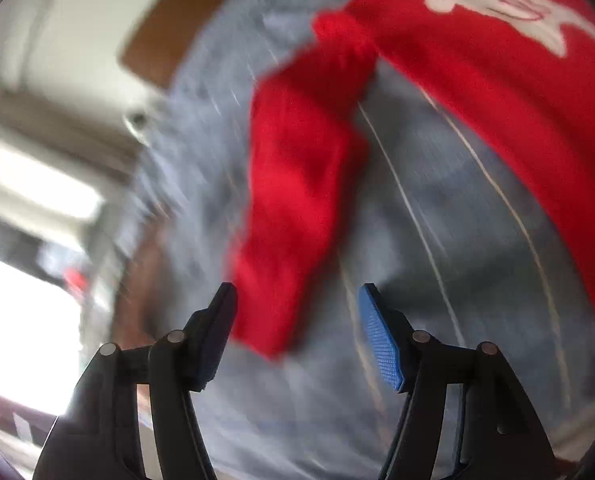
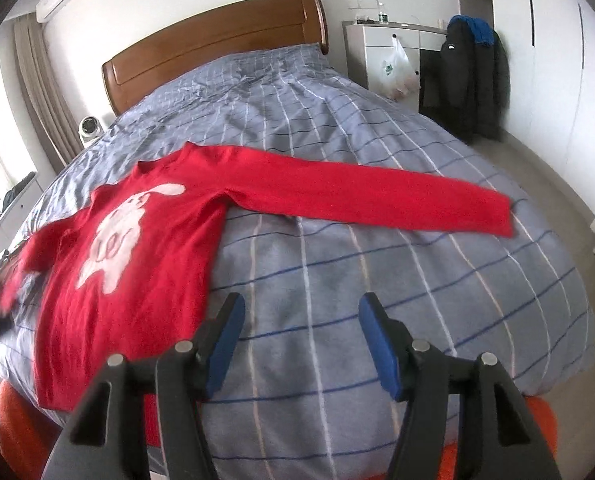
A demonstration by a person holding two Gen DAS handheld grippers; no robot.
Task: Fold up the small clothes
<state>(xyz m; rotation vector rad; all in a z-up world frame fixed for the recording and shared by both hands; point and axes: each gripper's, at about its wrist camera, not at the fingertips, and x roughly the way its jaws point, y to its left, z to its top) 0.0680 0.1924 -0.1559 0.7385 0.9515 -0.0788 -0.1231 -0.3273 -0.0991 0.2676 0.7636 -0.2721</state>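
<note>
A red sweater [image 2: 137, 248] with a white cartoon print lies face up on the grey checked bedspread [image 2: 377, 300]. One sleeve [image 2: 377, 200] stretches out straight to the right. The other sleeve [image 2: 21, 264] is bunched at the left edge. My right gripper [image 2: 302, 300] hovers open over bare bedspread, just right of the sweater's hem. The left wrist view is blurred. It shows the bunched sleeve [image 1: 297, 200] running down towards my open left gripper [image 1: 297, 292]. The cuff end lies beside the left finger, and the pads do not press on it. The printed body [image 1: 497, 60] is at the upper right.
A wooden headboard [image 2: 217, 48] stands at the bed's far end. A small white device [image 2: 89, 128] sits left of the bed. At the right are a white cabinet [image 2: 381, 44] with a hanging plastic bag [image 2: 395, 68], dark coats [image 2: 469, 76] and white wardrobe doors [image 2: 557, 60]. Something orange [image 2: 13, 408] shows below the bed's near edge.
</note>
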